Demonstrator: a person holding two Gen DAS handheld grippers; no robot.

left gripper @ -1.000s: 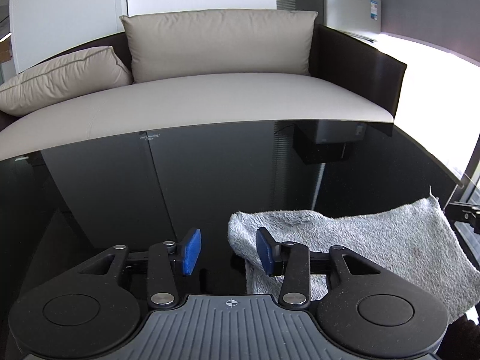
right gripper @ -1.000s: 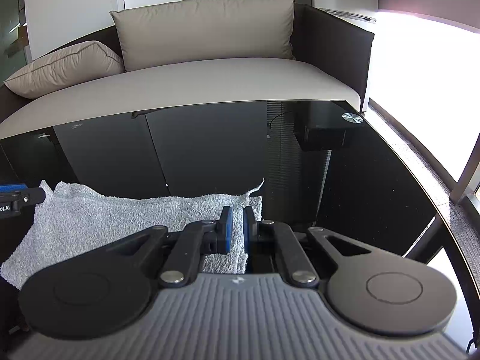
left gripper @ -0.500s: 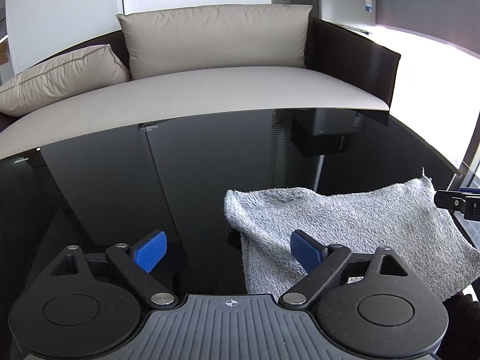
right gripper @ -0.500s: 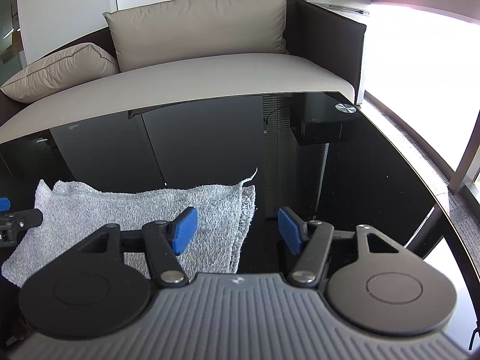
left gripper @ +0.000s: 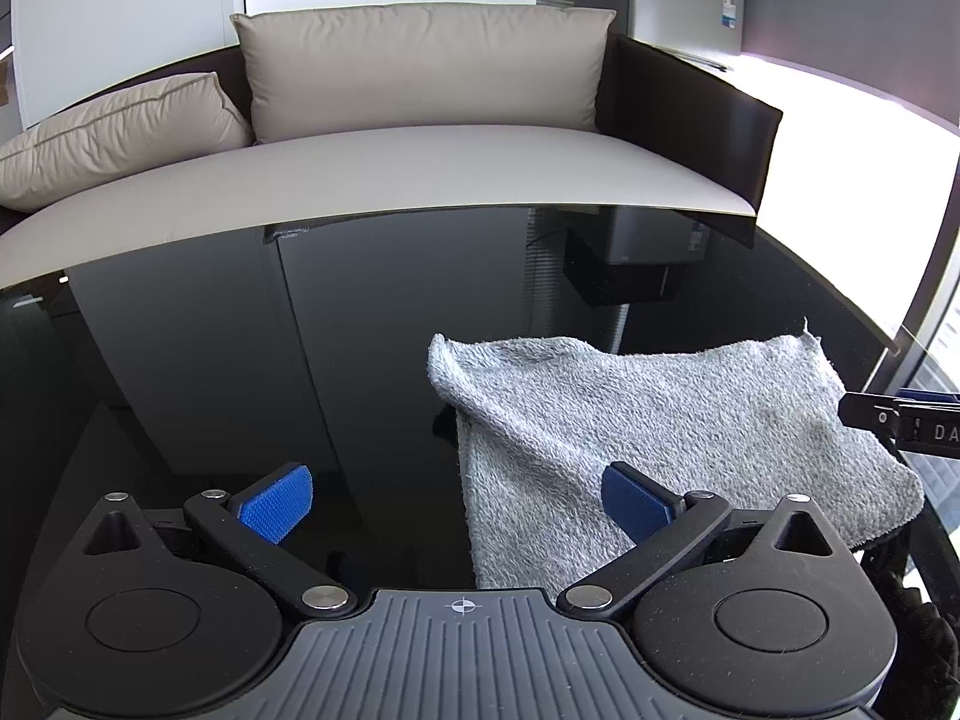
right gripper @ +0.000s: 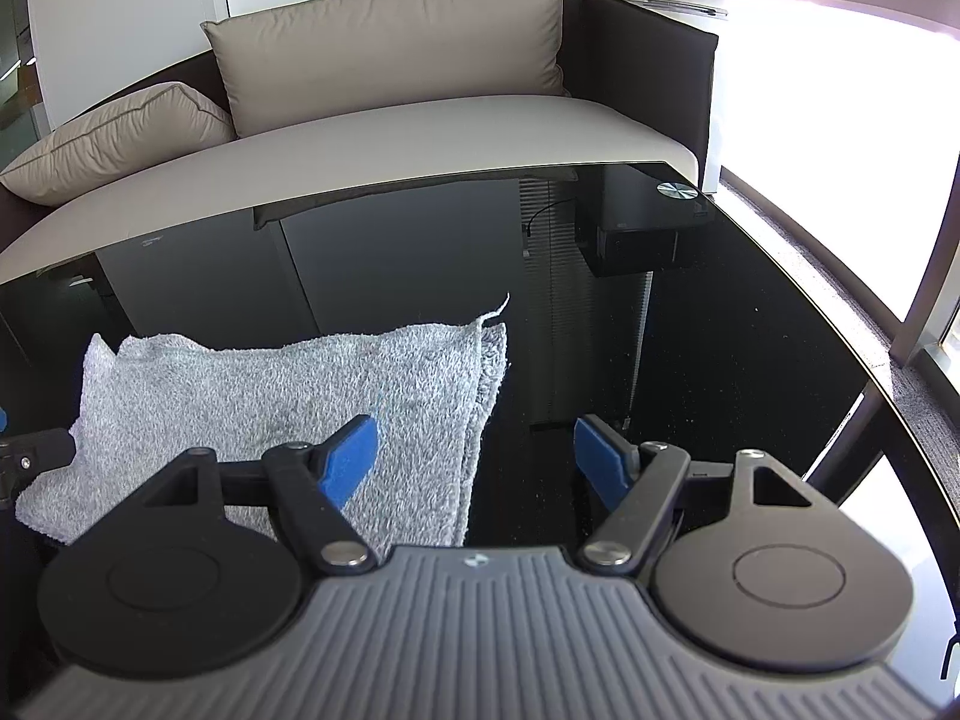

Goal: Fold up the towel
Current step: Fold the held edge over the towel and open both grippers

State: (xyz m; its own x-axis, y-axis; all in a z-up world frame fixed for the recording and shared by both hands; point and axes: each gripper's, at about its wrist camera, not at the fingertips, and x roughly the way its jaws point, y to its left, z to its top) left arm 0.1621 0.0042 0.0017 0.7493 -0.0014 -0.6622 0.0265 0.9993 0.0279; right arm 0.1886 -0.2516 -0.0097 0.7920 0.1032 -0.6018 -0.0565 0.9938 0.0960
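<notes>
Behind the black glass table stands a beige sofa with two cushions, and bright daylight comes in on the right.

Left wrist view: the left gripper has its jaws spread wide with nothing pinched. Its left pad is over bare glass and its right pad is over the grey towel. That towel lies folded on the table, right of centre, its left edge rumpled and raised. The tip of the right gripper shows at the towel's right edge.

Right wrist view: the right gripper is opening its jaws, holding nothing. Its left pad is above the towel and its right pad above bare glass, with the towel's layered right edge running between them. The towel lies on the left part of the table, and a dark piece of the left gripper shows at its far left
</notes>
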